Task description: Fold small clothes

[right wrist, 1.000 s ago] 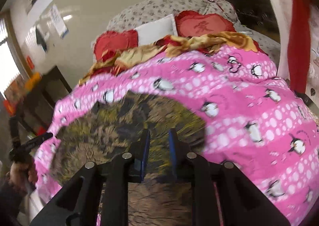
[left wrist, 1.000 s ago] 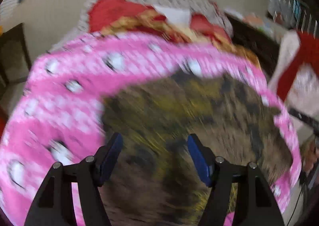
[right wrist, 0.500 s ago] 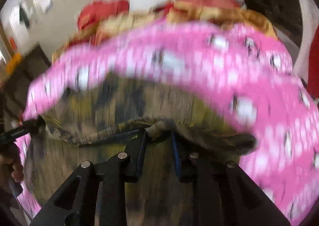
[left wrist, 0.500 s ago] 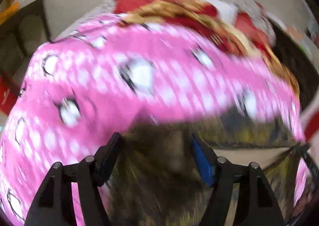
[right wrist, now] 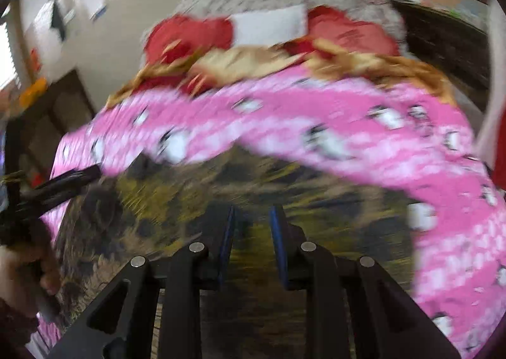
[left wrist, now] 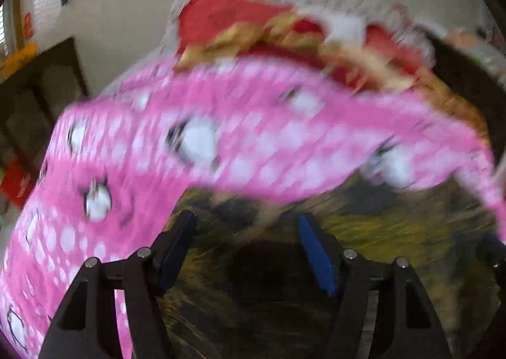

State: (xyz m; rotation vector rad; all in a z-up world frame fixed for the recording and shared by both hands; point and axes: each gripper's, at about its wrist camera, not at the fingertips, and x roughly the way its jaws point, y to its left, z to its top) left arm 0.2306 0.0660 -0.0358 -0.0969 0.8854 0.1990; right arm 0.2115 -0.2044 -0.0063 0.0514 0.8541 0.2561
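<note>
A fuzzy brown-and-olive garment (left wrist: 395, 232) lies spread on a pink penguin blanket (left wrist: 253, 144). My left gripper (left wrist: 245, 223) hangs over its left part with the jaws wide apart. Cloth lies under and between the fingers, and the blur hides any contact. In the right wrist view the same garment (right wrist: 158, 201) fills the middle. My right gripper (right wrist: 251, 213) stands nearly closed, with garment cloth in the narrow gap. The left gripper (right wrist: 72, 180) shows at the left edge there, held by a hand (right wrist: 25, 270), its tip at the garment's left border.
The pink blanket (right wrist: 411, 169) covers a bed. A gold-and-red cloth (right wrist: 253, 61) and red pillows (right wrist: 348, 33) lie at its far end. Dark furniture stands at the left (right wrist: 63, 106) and at the right (right wrist: 442, 42).
Both grippers swept across the bed and came lower. The garment edge that the right gripper held raised half a second ago now lies low. Neither gripper's jaw gap has changed.
</note>
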